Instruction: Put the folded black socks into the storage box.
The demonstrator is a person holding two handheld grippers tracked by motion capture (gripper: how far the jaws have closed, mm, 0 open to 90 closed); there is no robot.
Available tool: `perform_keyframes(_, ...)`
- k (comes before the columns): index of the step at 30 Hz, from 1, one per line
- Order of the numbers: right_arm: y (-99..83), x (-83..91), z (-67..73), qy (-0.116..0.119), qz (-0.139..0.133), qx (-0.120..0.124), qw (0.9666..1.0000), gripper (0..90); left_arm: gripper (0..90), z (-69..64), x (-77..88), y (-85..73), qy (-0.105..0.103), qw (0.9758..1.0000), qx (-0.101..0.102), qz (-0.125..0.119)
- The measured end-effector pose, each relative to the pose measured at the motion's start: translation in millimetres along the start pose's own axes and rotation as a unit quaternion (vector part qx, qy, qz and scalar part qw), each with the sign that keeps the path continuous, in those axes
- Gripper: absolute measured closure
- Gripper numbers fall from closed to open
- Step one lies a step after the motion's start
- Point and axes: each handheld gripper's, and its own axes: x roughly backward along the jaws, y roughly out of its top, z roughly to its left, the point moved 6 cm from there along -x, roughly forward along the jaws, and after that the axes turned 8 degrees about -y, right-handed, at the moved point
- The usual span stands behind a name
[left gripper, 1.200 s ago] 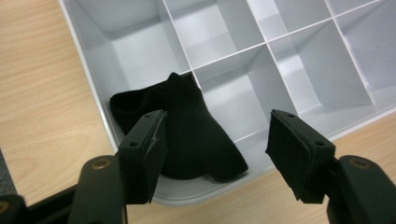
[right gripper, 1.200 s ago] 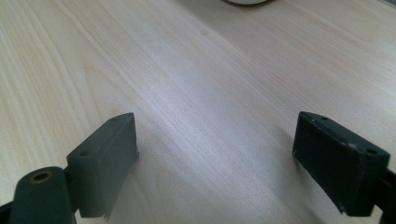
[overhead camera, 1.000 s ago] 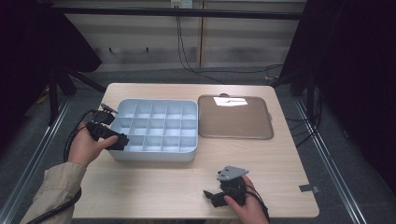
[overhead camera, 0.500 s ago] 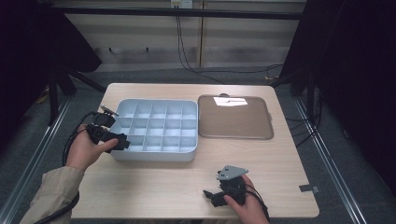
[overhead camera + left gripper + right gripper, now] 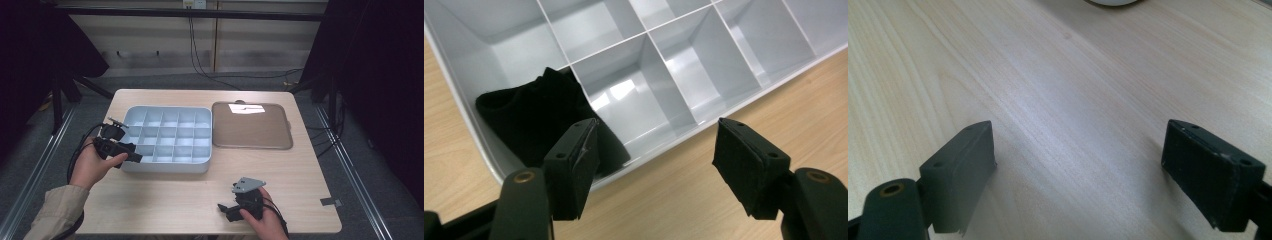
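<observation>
my left gripper (image 5: 131,154) sits in my left hand (image 5: 92,167), forearm coming in from the lower left, jaws spread apart with nothing clamped. my right gripper (image 5: 225,210) rests low in my right hand (image 5: 262,222), jaws wide too.

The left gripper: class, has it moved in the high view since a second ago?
No real move. The left gripper sits at the tray's near left corner as before, jaws open.
</observation>
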Motion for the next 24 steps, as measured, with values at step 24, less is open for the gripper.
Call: perform_keyframes(24, -0.7, 0.7, 0.5, 0.000, 0.000, 0.000, 1.0000, 13.4, 32.5, -28.1, -13.5, -10.2, -0.043, 0.9985, -0.031, -0.016)
